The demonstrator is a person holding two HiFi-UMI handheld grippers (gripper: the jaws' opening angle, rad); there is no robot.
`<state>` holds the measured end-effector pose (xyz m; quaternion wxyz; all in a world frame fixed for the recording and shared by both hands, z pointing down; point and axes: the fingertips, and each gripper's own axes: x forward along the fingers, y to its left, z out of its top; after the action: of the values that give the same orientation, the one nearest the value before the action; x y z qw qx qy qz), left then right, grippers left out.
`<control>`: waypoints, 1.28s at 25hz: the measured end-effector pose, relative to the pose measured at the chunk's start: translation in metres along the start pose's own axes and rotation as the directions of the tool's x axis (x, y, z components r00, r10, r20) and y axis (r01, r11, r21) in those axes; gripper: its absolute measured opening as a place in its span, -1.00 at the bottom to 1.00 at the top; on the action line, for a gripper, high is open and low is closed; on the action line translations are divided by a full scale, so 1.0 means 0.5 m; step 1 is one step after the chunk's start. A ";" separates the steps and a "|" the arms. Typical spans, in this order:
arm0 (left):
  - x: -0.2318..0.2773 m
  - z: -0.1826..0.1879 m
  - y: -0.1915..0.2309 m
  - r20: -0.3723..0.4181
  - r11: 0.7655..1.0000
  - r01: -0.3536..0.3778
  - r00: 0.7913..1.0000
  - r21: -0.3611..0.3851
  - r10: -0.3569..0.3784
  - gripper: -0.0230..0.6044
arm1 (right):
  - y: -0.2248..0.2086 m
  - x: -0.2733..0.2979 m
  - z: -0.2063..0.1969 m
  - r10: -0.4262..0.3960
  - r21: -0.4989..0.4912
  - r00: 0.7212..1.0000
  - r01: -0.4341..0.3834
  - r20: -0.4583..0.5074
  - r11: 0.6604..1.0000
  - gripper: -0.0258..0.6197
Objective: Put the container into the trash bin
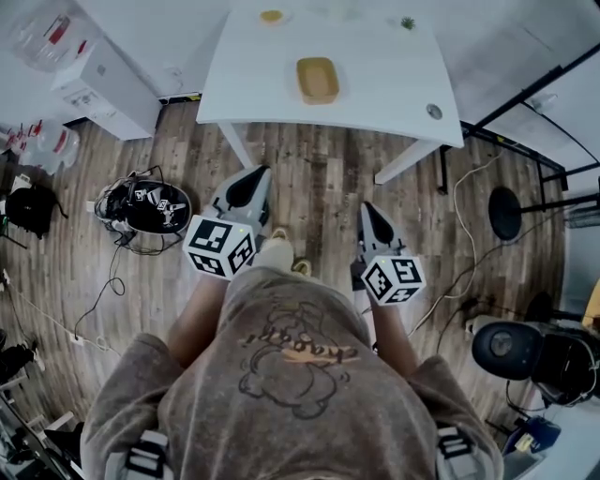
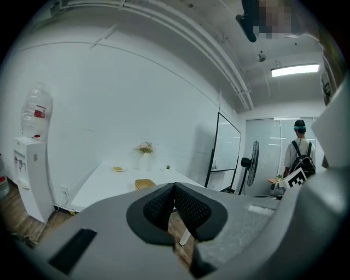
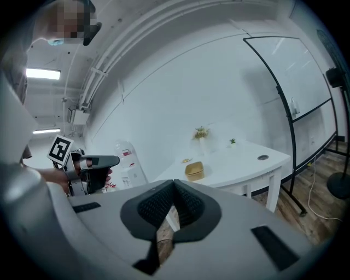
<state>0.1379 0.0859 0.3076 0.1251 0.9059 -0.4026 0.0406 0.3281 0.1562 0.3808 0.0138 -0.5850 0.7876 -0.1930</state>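
The yellow container [image 1: 317, 80] rests on the white table [image 1: 394, 84] ahead of me, upright and alone near the table's middle. Both grippers hang over the wooden floor, short of the table's near edge and apart from the container. My left gripper [image 1: 251, 180] is shut with nothing in it, its dark pads meeting at the tips [image 2: 175, 187]. The container [image 2: 145, 184] shows just beyond them. My right gripper [image 1: 373, 214] is shut too and holds nothing [image 3: 174, 183]. From there the container [image 3: 194, 170] lies on the table farther ahead.
A small dish [image 1: 272, 16] and a tiny plant [image 1: 407, 22] sit at the table's far side. A water dispenser [image 1: 103, 75] stands left. A black round object with cables [image 1: 150, 206] lies on the floor. A fan base [image 1: 506, 214] and whiteboard frame are right. A person with a backpack [image 2: 299, 156] stands far off.
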 end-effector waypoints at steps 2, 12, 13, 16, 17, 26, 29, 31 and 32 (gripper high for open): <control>0.020 -0.002 0.012 -0.001 1.000 -0.004 1.000 -0.006 0.004 -0.92 | -0.009 0.018 0.003 0.005 -0.001 1.000 -0.005 -0.007 1.000 -0.92; 0.176 0.037 0.074 0.017 1.000 0.011 1.000 -0.028 -0.010 -0.92 | -0.099 0.144 0.059 0.003 -0.011 1.000 -0.003 -0.022 1.000 -0.92; 0.194 0.044 0.085 0.018 1.000 0.012 1.000 -0.027 -0.011 -0.92 | -0.107 0.164 0.068 0.004 -0.015 1.000 -0.005 -0.023 1.000 -0.92; 0.246 0.068 0.119 0.019 1.000 0.015 1.000 -0.023 -0.015 -0.92 | -0.124 0.225 0.102 0.009 -0.023 1.000 -0.010 -0.021 1.000 -0.92; 0.262 0.076 0.130 0.019 1.000 0.017 1.000 -0.022 -0.016 -0.92 | -0.128 0.243 0.113 0.010 -0.027 1.000 -0.011 -0.020 1.000 -0.92; 0.414 0.131 0.229 0.020 0.999 0.037 0.999 -0.019 -0.037 -0.92 | -0.183 0.390 0.195 -0.017 -0.048 1.000 0.016 -0.014 0.999 -0.92; 0.454 0.143 0.265 0.017 0.999 0.044 0.999 -0.023 -0.044 -0.92 | -0.191 0.437 0.207 -0.024 -0.047 1.000 0.023 -0.015 0.999 -0.92; 0.476 0.148 0.283 0.015 0.998 0.052 0.999 -0.023 -0.052 -0.92 | -0.199 0.462 0.211 -0.035 -0.049 0.999 0.034 -0.016 0.998 -0.92; 0.487 0.150 0.291 0.014 0.998 0.055 0.998 -0.022 -0.054 -0.92 | -0.203 0.474 0.213 -0.040 -0.048 0.999 0.039 -0.015 0.998 -0.92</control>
<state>0.1922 -0.2024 0.3058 0.1337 0.9153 -0.3791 0.0263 0.3727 -0.1187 0.3632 -0.0104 -0.5992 0.7803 -0.1790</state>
